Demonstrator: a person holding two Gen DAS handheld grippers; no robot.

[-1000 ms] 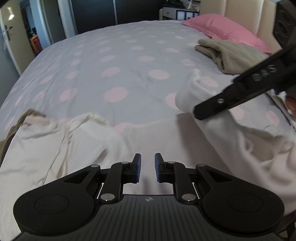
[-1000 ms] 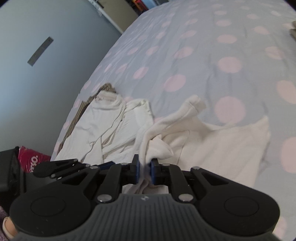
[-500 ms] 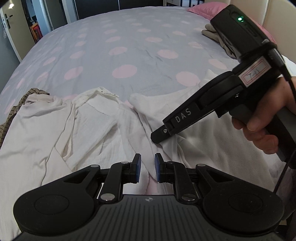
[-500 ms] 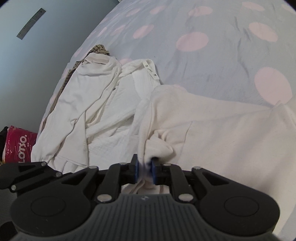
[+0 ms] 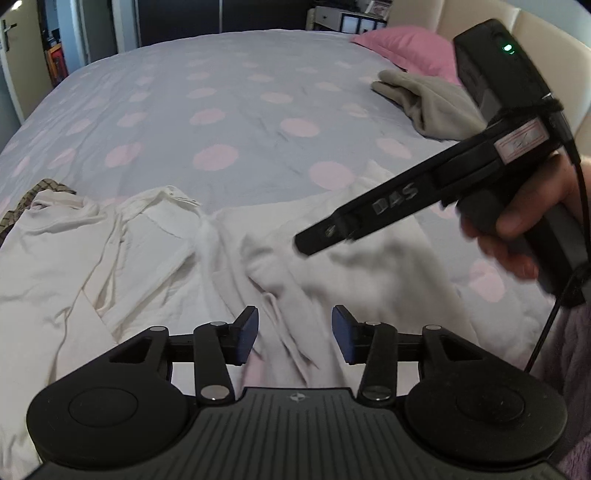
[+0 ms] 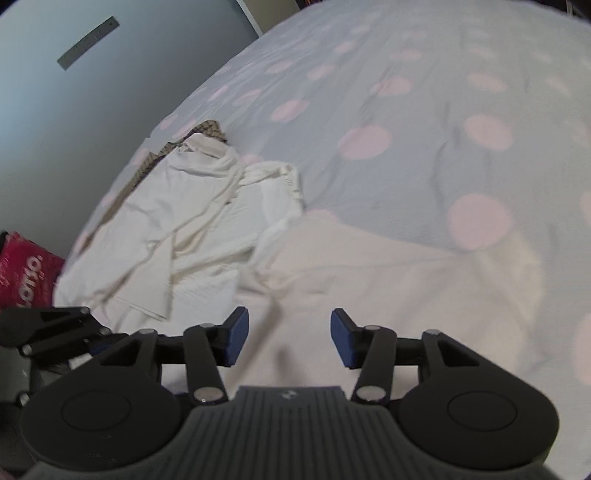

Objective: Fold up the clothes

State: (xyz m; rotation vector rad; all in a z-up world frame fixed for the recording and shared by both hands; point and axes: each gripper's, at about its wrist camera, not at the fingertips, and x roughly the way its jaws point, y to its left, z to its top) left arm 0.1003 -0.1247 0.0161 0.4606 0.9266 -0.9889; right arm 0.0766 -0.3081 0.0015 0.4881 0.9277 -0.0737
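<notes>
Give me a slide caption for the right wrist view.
Right gripper opening above a cream garment on the polka-dot bedspread.

Lighting: soft, dim, even daylight; faint shadow beneath the right gripper on the cream garment. Quality: motion blur around that garment, strong fisheye bending, dark vignetted corners.

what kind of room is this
Most likely a bedroom: a wide bed with a polka-dot cover, a pink pillow against a padded headboard, and white clothes spread on it.
</notes>
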